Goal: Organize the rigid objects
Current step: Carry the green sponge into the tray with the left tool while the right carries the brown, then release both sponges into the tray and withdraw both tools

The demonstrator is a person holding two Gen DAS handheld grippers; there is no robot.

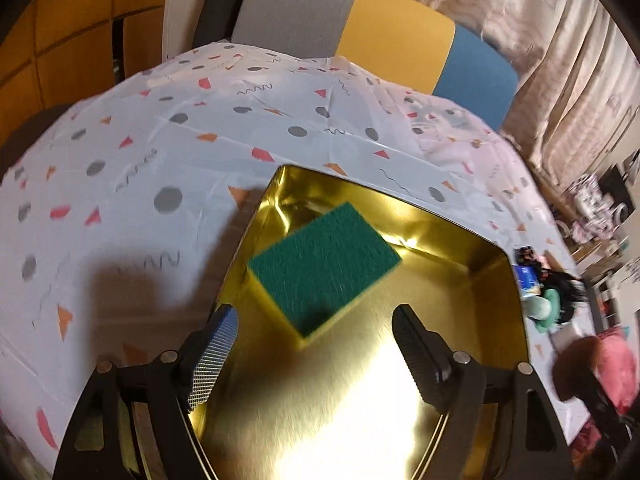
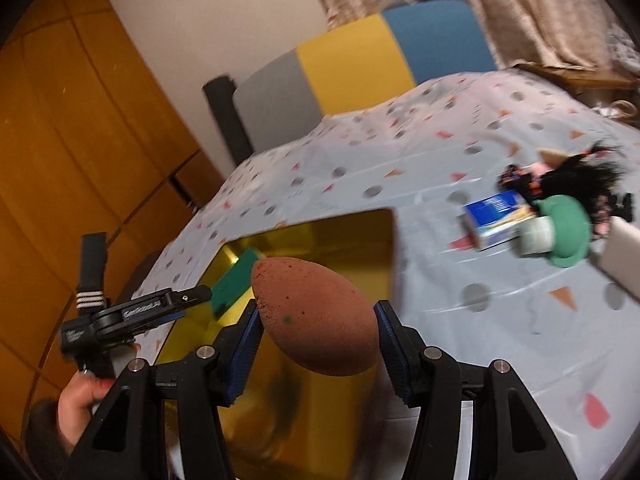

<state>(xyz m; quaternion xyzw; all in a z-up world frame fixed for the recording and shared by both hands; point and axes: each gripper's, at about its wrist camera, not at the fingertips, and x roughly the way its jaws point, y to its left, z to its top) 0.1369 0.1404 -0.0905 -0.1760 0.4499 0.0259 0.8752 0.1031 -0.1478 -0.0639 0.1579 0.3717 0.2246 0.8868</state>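
Note:
A gold metal tin lies open on the patterned tablecloth. A green and yellow sponge is inside it, tilted, just ahead of my open, empty left gripper. In the right wrist view my right gripper is shut on a brown egg-shaped object and holds it above the tin. The sponge and the left gripper show at the left there.
A pile on the cloth to the right holds a blue box, a green round item, a white jar and black fluffy things. A grey, yellow and blue chair back stands behind the table.

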